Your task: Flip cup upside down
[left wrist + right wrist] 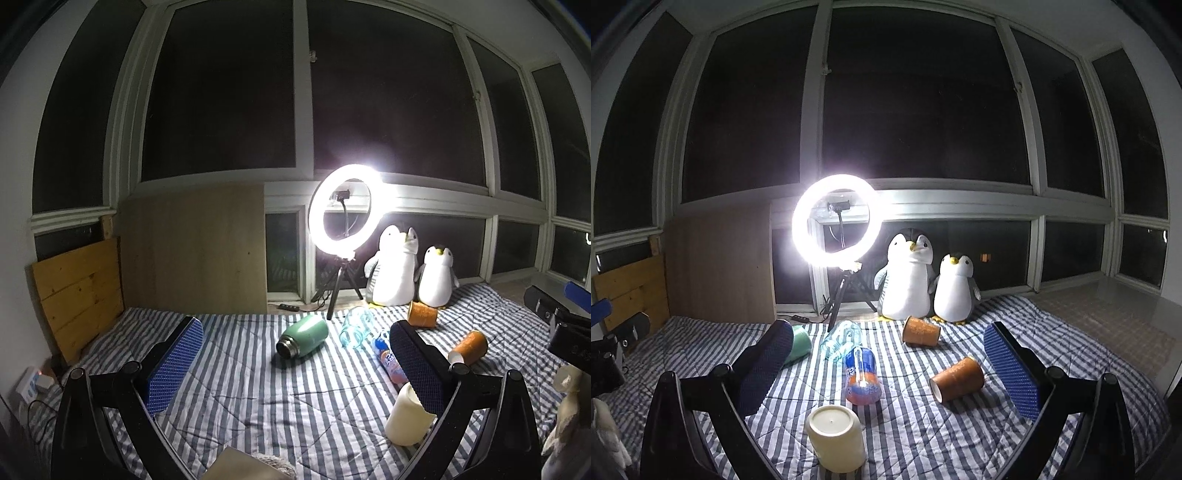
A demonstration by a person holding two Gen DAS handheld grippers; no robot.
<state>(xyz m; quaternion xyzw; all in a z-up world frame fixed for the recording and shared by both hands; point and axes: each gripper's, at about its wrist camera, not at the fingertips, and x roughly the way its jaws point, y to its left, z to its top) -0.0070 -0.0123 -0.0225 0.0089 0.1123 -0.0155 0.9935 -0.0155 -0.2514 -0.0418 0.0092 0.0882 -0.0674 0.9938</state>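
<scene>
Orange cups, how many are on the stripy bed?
2. One orange cup lies tipped over just in front of the penguin toys. The other orange cup lies on its side nearer the camera, open end toward us. More could hide behind the gripper fingers.

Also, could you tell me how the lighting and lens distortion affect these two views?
Left wrist view: the ring light blows out with a flare, and the window frames bow strongly. Right wrist view: same glare, while the cream cup stays readable but dim.
</scene>
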